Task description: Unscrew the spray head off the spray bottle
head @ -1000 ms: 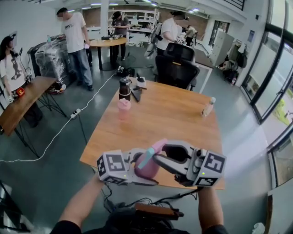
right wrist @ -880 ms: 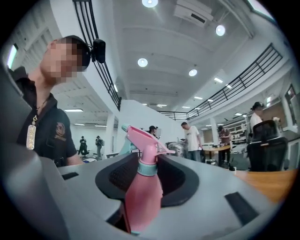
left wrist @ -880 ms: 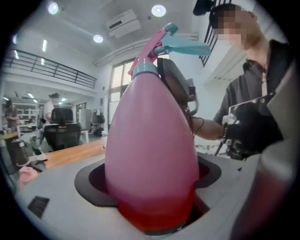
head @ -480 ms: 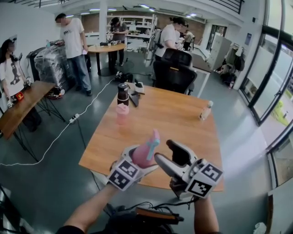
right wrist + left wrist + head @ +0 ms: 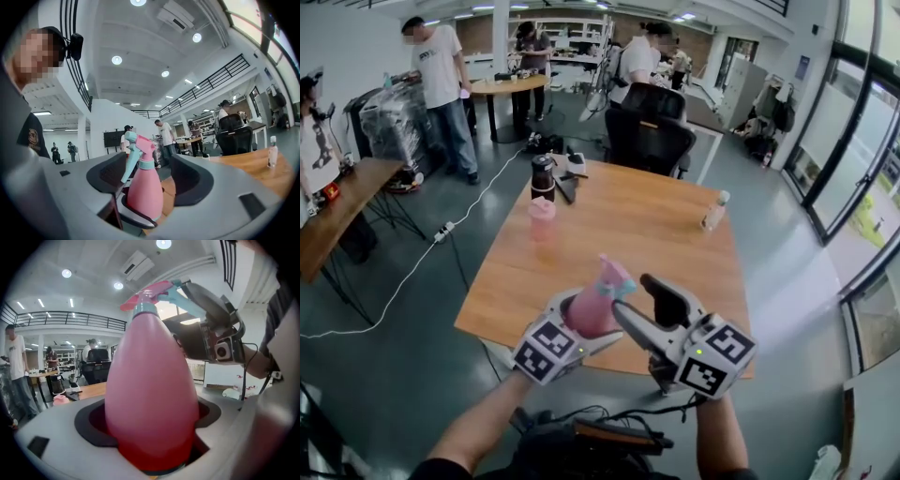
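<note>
A pink spray bottle (image 5: pixel 589 311) with a pink and teal spray head (image 5: pixel 614 275) is held over the near table edge, the head still on its neck. My left gripper (image 5: pixel 578 328) is shut on the bottle's lower body, which fills the left gripper view (image 5: pixel 150 394) with the spray head (image 5: pixel 151 296) on top. My right gripper (image 5: pixel 639 305) stands open just right of the head; its jaws have just been opening. In the right gripper view the bottle (image 5: pixel 145 190) and spray head (image 5: pixel 137 145) stand between the wide pads (image 5: pixel 192 180) without touching them.
On the wooden table (image 5: pixel 666 234) stand a pink cup (image 5: pixel 542 217), a dark tumbler (image 5: pixel 543 176) and a small clear bottle (image 5: pixel 712 211). A black chair (image 5: pixel 649 139) stands behind it. Several people stand at tables further back. A cable (image 5: pixel 412 272) runs across the floor at left.
My right jaws have let go of the spray head and spread wide. The left gripper has swung in under the bottle, which now sits higher and more upright.
</note>
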`<act>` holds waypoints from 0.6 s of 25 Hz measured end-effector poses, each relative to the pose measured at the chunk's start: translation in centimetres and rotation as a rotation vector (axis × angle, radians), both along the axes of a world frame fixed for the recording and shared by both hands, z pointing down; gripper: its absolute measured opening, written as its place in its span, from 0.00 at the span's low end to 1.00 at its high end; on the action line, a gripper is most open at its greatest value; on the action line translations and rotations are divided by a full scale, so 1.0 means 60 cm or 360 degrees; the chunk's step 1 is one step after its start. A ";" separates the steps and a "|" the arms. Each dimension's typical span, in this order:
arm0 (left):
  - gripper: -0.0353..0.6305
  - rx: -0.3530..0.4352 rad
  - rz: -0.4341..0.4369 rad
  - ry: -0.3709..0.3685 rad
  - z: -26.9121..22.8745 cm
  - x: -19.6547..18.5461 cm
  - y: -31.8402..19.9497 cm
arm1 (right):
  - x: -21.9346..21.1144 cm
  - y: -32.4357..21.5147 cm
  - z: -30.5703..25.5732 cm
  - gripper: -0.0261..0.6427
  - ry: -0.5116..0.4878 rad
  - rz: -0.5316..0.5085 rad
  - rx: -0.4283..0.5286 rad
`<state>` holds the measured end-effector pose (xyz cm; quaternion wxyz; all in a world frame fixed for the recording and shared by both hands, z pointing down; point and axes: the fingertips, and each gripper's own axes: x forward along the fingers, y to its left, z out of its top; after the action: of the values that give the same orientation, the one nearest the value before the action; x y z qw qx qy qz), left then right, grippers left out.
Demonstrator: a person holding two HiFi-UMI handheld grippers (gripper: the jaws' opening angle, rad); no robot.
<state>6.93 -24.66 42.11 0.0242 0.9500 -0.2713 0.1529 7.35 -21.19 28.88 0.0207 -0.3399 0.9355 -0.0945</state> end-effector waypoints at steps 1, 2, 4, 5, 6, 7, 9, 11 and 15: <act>0.74 0.0005 0.0013 0.0020 -0.004 -0.003 0.001 | 0.008 -0.002 0.000 0.49 0.0009 0.0013 0.0008; 0.74 0.0015 0.0027 0.0037 -0.009 -0.005 0.002 | 0.014 -0.006 0.001 0.49 0.0018 0.0028 0.0013; 0.74 0.0032 0.0073 0.0062 -0.019 -0.009 0.010 | 0.026 -0.014 0.004 0.48 0.0040 0.0055 0.0017; 0.74 0.0036 0.0103 0.0073 -0.024 -0.010 0.017 | 0.031 -0.018 0.005 0.48 0.0048 0.0064 0.0017; 0.74 0.0048 0.0131 0.0082 -0.029 -0.009 0.024 | 0.035 -0.022 0.006 0.48 0.0053 0.0070 0.0014; 0.74 0.0064 0.0154 0.0087 -0.035 -0.008 0.031 | 0.038 -0.027 0.007 0.48 0.0055 0.0073 0.0010; 0.74 0.0086 0.0186 0.0099 -0.045 -0.005 0.041 | 0.040 -0.038 0.009 0.48 0.0055 0.0074 0.0001; 0.74 0.0095 0.0205 0.0104 -0.050 -0.002 0.048 | 0.039 -0.049 0.012 0.48 0.0057 0.0073 -0.0007; 0.74 0.0078 0.0154 0.0081 -0.045 -0.003 0.046 | 0.036 -0.051 0.017 0.48 0.0050 0.0057 -0.0014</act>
<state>6.76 -21.88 39.39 0.0005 0.9659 -0.2279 0.1230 9.51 -24.27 29.90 0.0062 -0.3582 0.9290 -0.0929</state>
